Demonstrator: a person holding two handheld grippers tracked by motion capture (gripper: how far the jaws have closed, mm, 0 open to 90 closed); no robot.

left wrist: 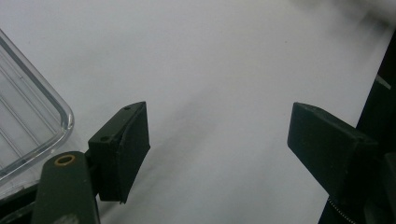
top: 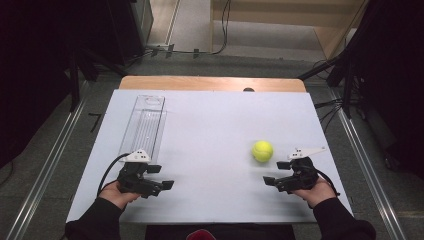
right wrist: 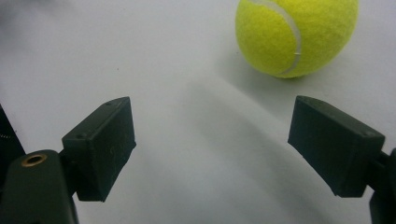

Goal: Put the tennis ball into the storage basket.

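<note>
High view: tennis ball (top: 262, 150) is sitting on the white counter (top: 210, 145), right of centre. Right tool (top: 272, 181) is hovering just near-right of the ball, left tool (top: 165, 184) well to its left. Clear tray (top: 143, 122) is lying far left of the ball.

Left gripper view: left tool (left wrist: 217, 154) is gaping, released, nothing between; tray corner (left wrist: 32, 126) beside it.

Right gripper view: right tool (right wrist: 212, 149) is released, jaws wide; ball (right wrist: 294, 35) is resting just beyond them, untouched.

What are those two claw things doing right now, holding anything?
Left gripper: open, holding nothing, over bare table beside the clear tray.
Right gripper: open, holding nothing; the tennis ball lies just ahead of it.
</note>
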